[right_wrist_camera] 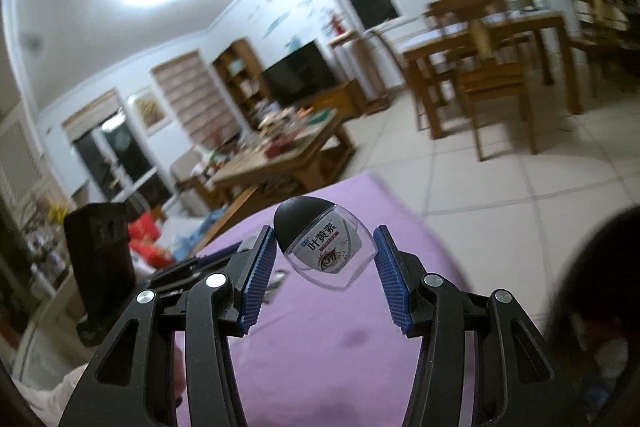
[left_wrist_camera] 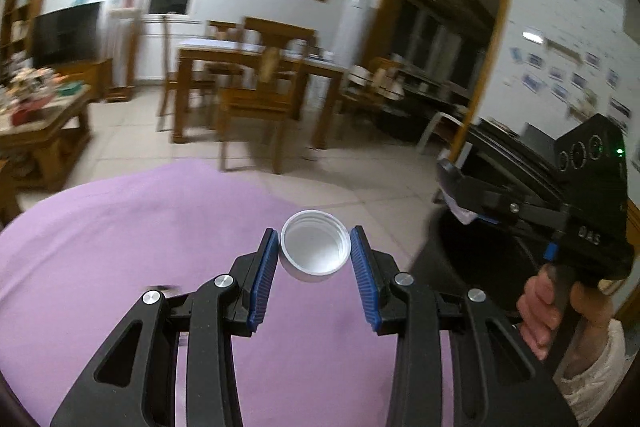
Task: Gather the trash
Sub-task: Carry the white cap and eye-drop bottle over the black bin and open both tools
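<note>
Left wrist view: the left hand-held gripper (left_wrist_camera: 314, 253) is clamped on a white cap (left_wrist_camera: 314, 246), its open side facing the camera, with a blue pad (left_wrist_camera: 265, 277) pressed against each side. The cap is held above a purple cloth (left_wrist_camera: 120, 247) that covers the desk. Only this view shows the right hand-held gripper from outside (left_wrist_camera: 460, 187), at the right edge, carried by a hand (left_wrist_camera: 540, 307) in a pale sleeve. Something pale sits at its tip, too blurred to identify. A dark bin (left_wrist_camera: 476, 259) stands below it, beside the desk.

Right wrist view: the right hand-held gripper (right_wrist_camera: 324, 251) is clamped on a small clear bottle (right_wrist_camera: 326, 247) with a black cap and a printed label, tilted, held above the purple cloth. Only this view makes the bottle legible. The bin appears only as a dark curved rim (right_wrist_camera: 592, 267) at the right edge. The body of the left hand-held gripper appears as a black block at the left.

Both views show a dining table (left_wrist_camera: 256, 59) with chairs and a cluttered coffee table (right_wrist_camera: 280, 155) in the background, blurred.
</note>
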A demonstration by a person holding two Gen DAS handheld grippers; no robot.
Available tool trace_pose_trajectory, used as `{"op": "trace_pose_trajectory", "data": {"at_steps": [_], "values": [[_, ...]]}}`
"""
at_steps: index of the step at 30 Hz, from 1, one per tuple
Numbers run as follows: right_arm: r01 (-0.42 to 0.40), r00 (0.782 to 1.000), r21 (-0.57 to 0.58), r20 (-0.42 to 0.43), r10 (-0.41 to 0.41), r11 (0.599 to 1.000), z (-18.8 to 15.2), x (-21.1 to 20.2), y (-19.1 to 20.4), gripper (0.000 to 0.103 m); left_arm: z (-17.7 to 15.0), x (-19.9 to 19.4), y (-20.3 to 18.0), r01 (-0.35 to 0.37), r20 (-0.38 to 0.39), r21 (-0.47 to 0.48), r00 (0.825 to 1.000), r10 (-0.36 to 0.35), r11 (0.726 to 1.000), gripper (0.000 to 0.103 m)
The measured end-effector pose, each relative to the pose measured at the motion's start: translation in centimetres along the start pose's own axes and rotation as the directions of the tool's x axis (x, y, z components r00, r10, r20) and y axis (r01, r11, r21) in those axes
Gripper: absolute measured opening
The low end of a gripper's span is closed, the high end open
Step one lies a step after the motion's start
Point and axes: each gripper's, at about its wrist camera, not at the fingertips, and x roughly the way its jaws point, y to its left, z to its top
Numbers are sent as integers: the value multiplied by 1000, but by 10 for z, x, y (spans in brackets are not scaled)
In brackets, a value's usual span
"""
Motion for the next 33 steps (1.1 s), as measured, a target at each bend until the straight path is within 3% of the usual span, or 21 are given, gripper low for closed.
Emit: {"op": "trace_pose_trajectory", "data": {"at_steps": [8,16,24,31,33], "values": [[157,981,97,100,-167,983,-9,-104,-98,51,-8,67,-110,166,-73,106,985,-159,980,37],[263,947,200,133,-292,944,-37,-176,-180,51,-23,127,-171,266,-180,150,955,-238,952,37],[293,935,262,121,-333,919,-64,-193,-225,51,-38,157,-200,289,-258,182,936,-238,940,37],[301,935,267,105,-338,915,-71,-180,-236,51,-46,164,-217,290,-295,232,930,-217,928,38],[293,940,264,97,-327,919,-68,-172,-231,56,-46,163,-222,289,-303,265,931,-205,920,45]]}}
